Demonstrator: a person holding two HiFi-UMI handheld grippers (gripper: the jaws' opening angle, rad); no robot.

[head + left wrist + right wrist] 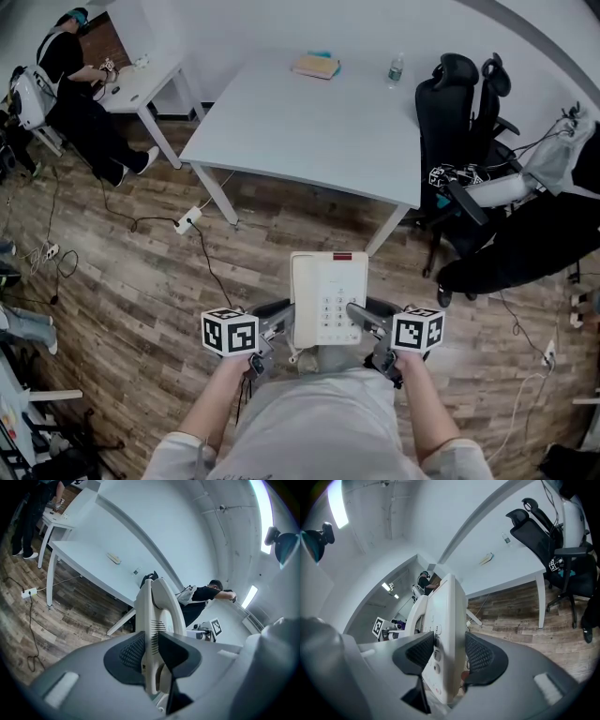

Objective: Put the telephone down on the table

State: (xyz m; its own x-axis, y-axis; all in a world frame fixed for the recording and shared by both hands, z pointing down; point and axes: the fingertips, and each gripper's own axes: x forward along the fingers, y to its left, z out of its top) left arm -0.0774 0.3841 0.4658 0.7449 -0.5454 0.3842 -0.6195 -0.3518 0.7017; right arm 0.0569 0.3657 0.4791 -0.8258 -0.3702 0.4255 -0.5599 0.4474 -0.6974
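Whereas the wood-plank floor (112, 281) fills most of the head view, the white table (309, 131) stands farther ahead, with a black office chair (450, 103) at its right end. Well apart from that table, the white telephone (328, 300) is held in the air over the floor, close to the person's body, keypad facing up. The left gripper (277, 319) is clamped on the telephone's left edge, by the handset. The right gripper (364, 319) is clamped on its right edge, beside the number keys. Toward the table's far edge lies a book (316, 67), with a small water bottle (396, 67) standing near it.
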